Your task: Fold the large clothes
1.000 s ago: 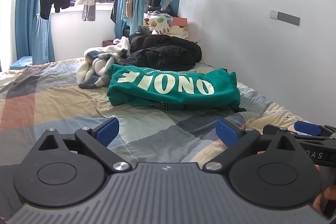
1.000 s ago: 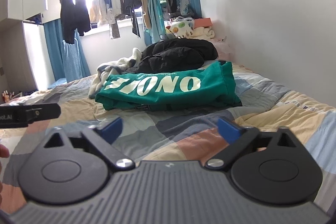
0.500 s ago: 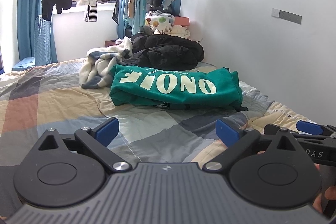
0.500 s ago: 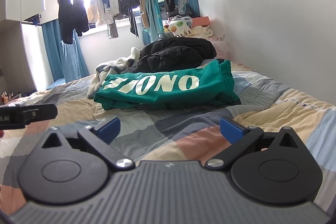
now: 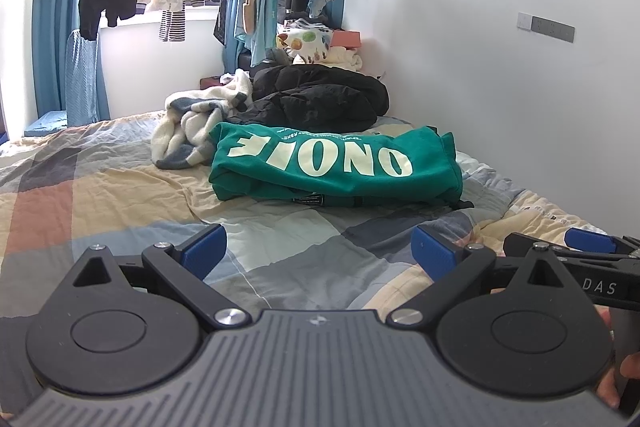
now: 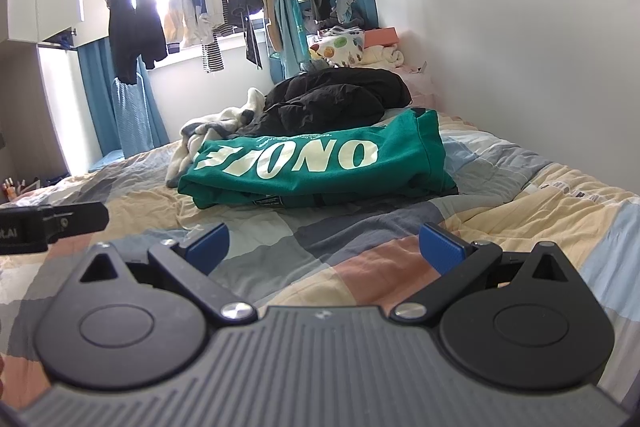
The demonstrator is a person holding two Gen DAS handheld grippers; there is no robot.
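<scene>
Progress looks partial: green sweatshirt with cream block lettering (image 5: 332, 165) lies folded into a thick bundle on the patchwork checked bedspread (image 5: 100, 195), ahead of both tools. Crumpled black jacket (image 5: 320, 99) and cream-and-grey fleece garment (image 5: 192, 123) behind it look unfolded, so likely left. Left gripper (image 5: 318, 257) and right gripper (image 6: 324, 247) hover wide open, holding nothing

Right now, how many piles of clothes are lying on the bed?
3. The folded green sweatshirt lies nearest. The black jacket is heaped behind it, by the wall. The crumpled white and grey garment is left of those. More may be hidden behind the jacket.
</scene>
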